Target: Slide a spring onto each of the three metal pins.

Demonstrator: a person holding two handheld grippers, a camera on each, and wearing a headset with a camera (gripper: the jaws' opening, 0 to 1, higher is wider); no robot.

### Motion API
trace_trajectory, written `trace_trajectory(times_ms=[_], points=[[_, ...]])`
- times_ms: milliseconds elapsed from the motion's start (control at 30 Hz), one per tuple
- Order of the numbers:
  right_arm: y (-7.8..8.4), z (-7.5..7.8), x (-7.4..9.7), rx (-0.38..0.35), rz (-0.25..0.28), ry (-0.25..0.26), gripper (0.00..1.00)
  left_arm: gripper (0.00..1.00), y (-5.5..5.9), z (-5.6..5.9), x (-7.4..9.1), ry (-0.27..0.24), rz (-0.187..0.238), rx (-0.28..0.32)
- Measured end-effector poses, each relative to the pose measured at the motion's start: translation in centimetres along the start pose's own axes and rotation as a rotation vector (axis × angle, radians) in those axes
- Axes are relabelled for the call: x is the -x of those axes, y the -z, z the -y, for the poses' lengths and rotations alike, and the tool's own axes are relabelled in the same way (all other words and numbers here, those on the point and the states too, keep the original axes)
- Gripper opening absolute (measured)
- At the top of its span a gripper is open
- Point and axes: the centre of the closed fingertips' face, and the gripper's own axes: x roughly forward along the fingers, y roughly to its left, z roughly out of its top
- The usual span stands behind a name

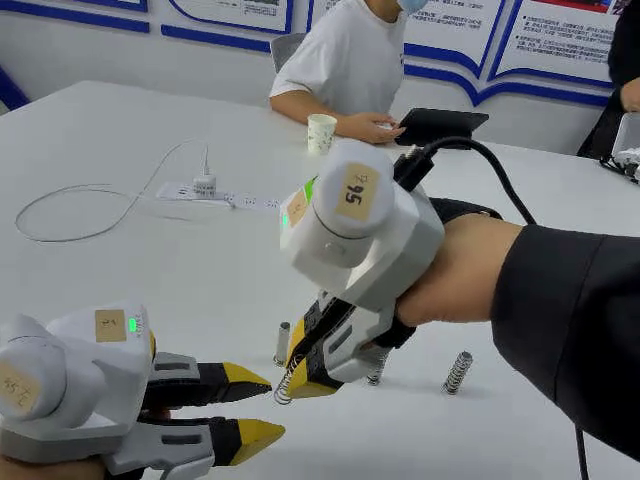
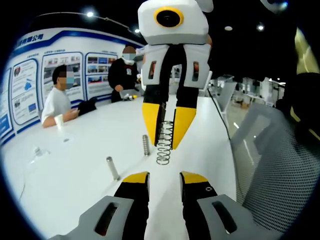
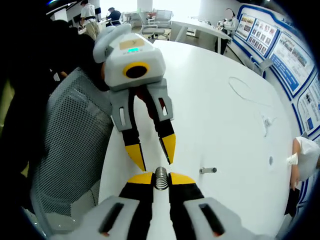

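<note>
Our right gripper [image 1: 303, 383] has its yellow-tipped jaws closed on a coil spring [image 1: 284, 386]. It pinches the upper coils, so the lower coils hang free below the tips, close to the white table [image 1: 120, 120]. In the right gripper view the coil spring [image 3: 160, 178] sits squeezed between the two jaw tips. Our left gripper [image 1: 262, 406] hovers low beside it, jaws parted with nothing between them and tips pointing toward the coil spring. A bare metal pin [image 1: 282, 343] stands upright just behind the held coil. A second spring [image 1: 377, 373] peeks out behind the right gripper, and a third spring [image 1: 457, 372] stands slightly tilted farther right. We cannot tell whether pins sit inside them. In the left gripper view a spring-covered pin [image 2: 145, 145] stands beyond the bare metal pin [image 2: 113, 168].
</note>
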Motion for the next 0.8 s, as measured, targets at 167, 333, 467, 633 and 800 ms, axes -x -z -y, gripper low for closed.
trace_trajectory(times_ms=[167, 333, 467, 633, 800], points=[[0.5, 1.2, 0.5, 0.003, -0.021, 0.026, 0.12, 0.28, 0.4, -0.3, 0.3, -0.015, -0.005, 0.021], [1.1, 3.1, 0.9, -0.011, -0.038, 0.055, 0.12, 0.31, 0.6, -0.3, 0.5, -0.024, -0.008, 0.036], [1.5, 4.5, 1.0, -0.023, -0.051, 0.072, 0.12, 0.32, 0.7, -0.4, 0.5, -0.029, -0.006, 0.046], [1.7, 5.7, 0.9, -0.04, -0.055, 0.08, 0.12, 0.33, 0.7, -0.4, 0.5, -0.033, -0.003, 0.056], [1.6, 7.2, 0.6, -0.038, -0.075, 0.098, 0.12, 0.33, 0.9, -0.1, 0.3, -0.028, -0.006, 0.061]])
